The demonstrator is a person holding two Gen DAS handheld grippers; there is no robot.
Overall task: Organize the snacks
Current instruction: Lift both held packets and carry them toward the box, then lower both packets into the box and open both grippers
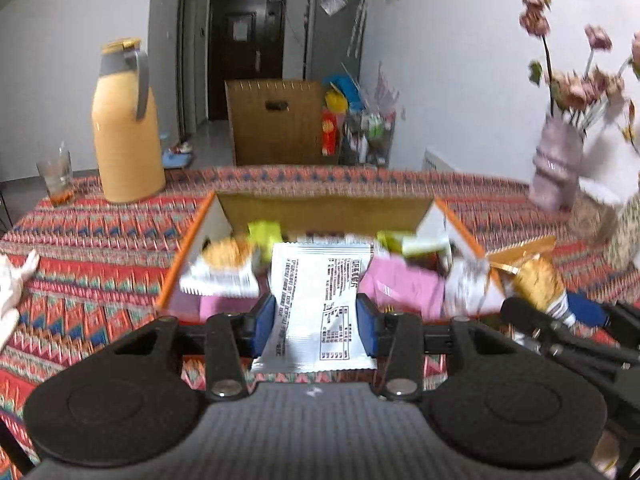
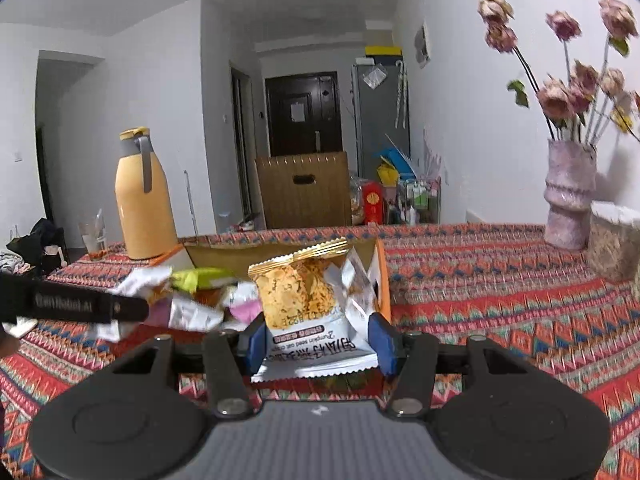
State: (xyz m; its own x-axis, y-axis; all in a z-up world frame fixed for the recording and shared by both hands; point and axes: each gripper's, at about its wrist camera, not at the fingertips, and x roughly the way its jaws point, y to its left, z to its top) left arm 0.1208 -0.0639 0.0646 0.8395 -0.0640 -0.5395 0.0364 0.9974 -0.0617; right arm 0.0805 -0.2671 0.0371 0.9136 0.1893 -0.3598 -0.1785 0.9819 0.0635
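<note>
Across the table lay a woven cloth in red, blue and teal zigzags (image 1: 100, 264), with a tall peach-yellow thermos jug (image 1: 126, 128) and a ribbed mauve vase of faded pink flowers (image 2: 570, 196) at its far edge. Between them sat the open cardboard box with orange-edged flaps (image 1: 320, 210), already heaped with wrapped snacks.

I was mid-delivery with both tools. My left gripper (image 1: 316, 320) was closed on a white foil packet printed with black text (image 1: 316, 292), whose far end hung over the near side of the box. My right gripper (image 2: 320, 344) was clamped on a gold-topped white packet picturing a seeded oat crisp (image 2: 304, 300), just short of the box's right flap.

I judged the next move to be easing each packet forward over the pile and opening the jaws, one at a time so the tools did not collide.

Motion blur smeared the left view; the snacks inside were hard to tell apart, and the box floor was hidden.
</note>
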